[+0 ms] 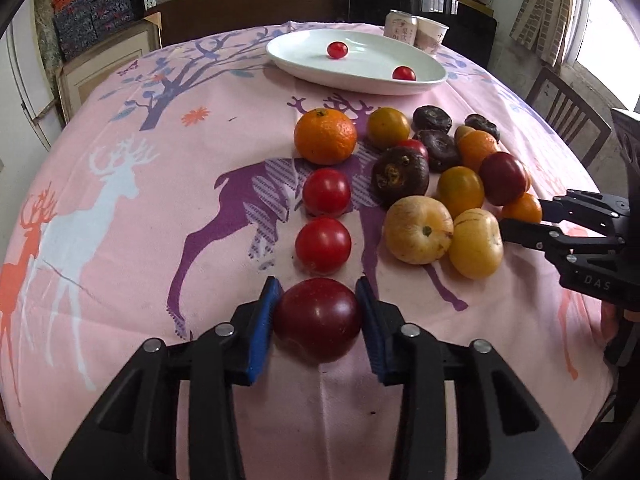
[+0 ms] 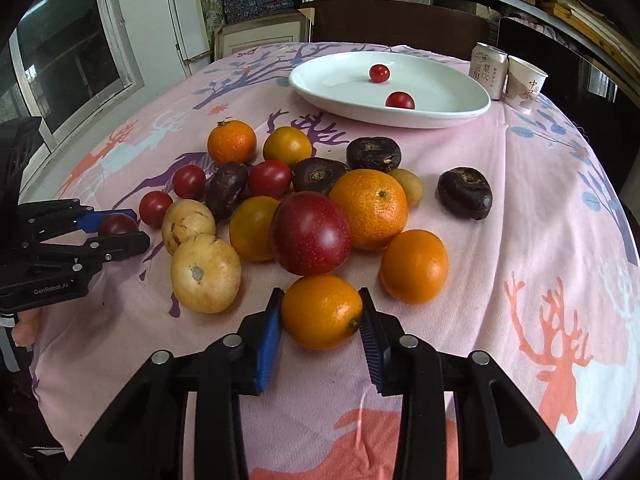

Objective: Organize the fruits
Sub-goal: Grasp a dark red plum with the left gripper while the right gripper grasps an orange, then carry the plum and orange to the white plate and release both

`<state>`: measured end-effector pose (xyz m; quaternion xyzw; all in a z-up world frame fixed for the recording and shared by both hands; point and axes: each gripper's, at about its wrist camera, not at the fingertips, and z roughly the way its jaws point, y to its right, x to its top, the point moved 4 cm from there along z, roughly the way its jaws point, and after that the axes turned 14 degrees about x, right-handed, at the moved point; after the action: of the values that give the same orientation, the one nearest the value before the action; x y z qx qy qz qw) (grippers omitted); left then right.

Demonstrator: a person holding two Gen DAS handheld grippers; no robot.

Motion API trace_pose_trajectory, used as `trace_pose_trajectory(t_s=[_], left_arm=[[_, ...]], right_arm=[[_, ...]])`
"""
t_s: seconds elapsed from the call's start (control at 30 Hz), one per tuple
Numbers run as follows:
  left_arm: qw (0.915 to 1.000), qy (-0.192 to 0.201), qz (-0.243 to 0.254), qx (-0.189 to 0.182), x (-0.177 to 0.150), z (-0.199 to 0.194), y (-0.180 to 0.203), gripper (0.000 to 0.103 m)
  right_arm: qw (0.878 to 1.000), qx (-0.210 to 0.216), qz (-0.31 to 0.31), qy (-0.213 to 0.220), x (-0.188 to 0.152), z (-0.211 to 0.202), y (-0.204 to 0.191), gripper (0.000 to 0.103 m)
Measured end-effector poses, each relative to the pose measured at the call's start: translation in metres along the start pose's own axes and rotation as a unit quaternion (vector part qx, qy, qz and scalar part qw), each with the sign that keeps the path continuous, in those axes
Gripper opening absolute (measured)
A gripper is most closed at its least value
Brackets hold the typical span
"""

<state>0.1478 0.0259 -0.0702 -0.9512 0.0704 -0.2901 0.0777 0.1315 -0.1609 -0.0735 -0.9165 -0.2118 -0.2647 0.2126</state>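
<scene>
Two grips | left hand-held gripper (image 1: pixel 319 312) clamps dark-red plum (image 1: pixel 318 319) | right hand-held gripper (image 2: pixel 322 316) clamps orange (image 2: pixel 321 311)

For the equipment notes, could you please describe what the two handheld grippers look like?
Both are matte black plastic linkage grippers with silver round pivot pins and ribbed blue pads on the fingers. The left gripper carries white "GenRobot.AI" lettering on its body, and the right gripper shows "DAS". No cables or sleeves can be made out.
</scene>
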Motion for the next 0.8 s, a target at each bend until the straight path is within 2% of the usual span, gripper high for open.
trace_pose_trajectory(t_s=[0.03, 0.13, 0.2, 0.3, 0.37, 0.43, 0.5, 0.57, 0.63, 0.7, 0.8], left_arm=[[1.0000, 0.001, 0.009, 0.003, 0.000, -0.001, 0.003, 0.039], [0.9996, 0.003, 0.011, -0.026, 0.006, -0.012, 0.008, 0.038], [0.9988, 0.029, 0.004, -0.039, 0.019, -0.029, 0.007, 0.038], [0.9954, 0.083, -0.024, -0.041, 0.054, -0.053, 0.003, 0.038], [0.9915, 0.120, -0.041, -0.026, 0.083, -0.059, 0.003, 0.038], [0.9877, 0.142, -0.064, -0.008, 0.115, -0.055, 0.004, 0.038], [0.9857, 0.145, -0.086, -0.001, 0.147, -0.039, 0.010, 0.038], [0.9858, 0.127, -0.110, 0.003, 0.175, -0.013, 0.014, 0.038], [0.9875, 0.090, -0.130, -0.004, 0.194, 0.019, 0.019, 0.038], [0.9892, 0.048, -0.139, -0.007, 0.204, 0.051, 0.023, 0.038], [0.9894, 0.020, -0.143, 0.012, 0.208, 0.082, 0.025, 0.038]], right_arm=[[1.000, -0.001, 0.002, 0.004, -0.001, -0.004, 0.001, 0.037], [1.000, 0.000, 0.005, 0.022, -0.002, -0.021, 0.005, 0.037], [0.999, 0.000, 0.002, 0.054, 0.004, -0.041, 0.005, 0.037], [0.992, -0.009, -0.008, 0.125, 0.024, -0.073, 0.007, 0.037], [0.984, -0.028, -0.021, 0.176, 0.043, -0.089, 0.005, 0.037], [0.975, -0.031, -0.031, 0.217, 0.066, -0.094, 0.004, 0.037], [0.969, -0.049, -0.038, 0.240, 0.088, -0.086, 0.007, 0.037], [0.974, -0.053, -0.028, 0.219, 0.109, -0.061, 0.016, 0.037], [0.982, -0.048, -0.008, 0.184, 0.125, -0.035, 0.027, 0.037], [0.987, -0.053, 0.010, 0.150, 0.139, -0.010, 0.038, 0.037], [0.992, -0.066, 0.005, 0.108, 0.149, 0.023, 0.042, 0.037]])
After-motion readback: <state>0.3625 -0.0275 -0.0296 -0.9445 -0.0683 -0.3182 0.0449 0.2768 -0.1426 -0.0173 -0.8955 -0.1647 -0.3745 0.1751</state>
